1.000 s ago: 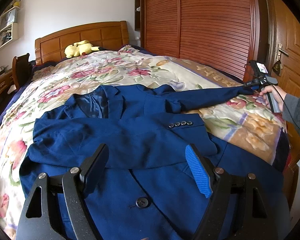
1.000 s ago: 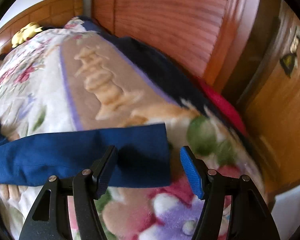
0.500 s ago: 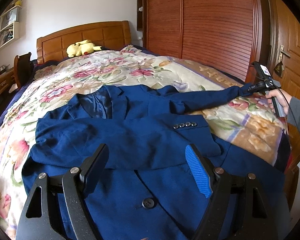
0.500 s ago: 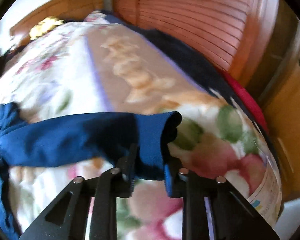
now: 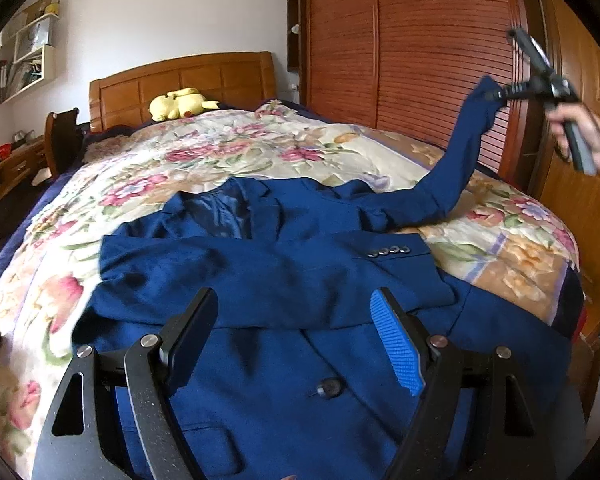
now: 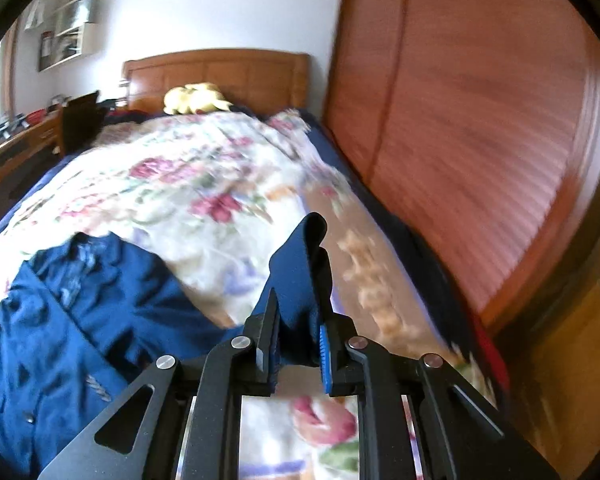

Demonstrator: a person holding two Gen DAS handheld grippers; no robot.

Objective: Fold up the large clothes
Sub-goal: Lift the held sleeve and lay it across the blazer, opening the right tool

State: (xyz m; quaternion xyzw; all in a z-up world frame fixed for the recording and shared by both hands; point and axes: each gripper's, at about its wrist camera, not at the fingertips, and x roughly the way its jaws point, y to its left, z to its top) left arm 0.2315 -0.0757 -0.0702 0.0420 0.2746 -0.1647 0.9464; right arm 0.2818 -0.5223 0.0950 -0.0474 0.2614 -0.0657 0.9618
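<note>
Navy wool jacket (image 5: 268, 280) is lying across the foot end of the floral bedspread (image 5: 220, 160). My right gripper (image 6: 298, 344) is pinching its sleeve cuff (image 6: 300, 276), raising it off the bedspread's right edge; my left gripper (image 5: 292, 336) is hovering wide apart, holding nothing.

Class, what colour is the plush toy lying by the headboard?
Yellow: the plush toy shows best in the left wrist view.
</note>
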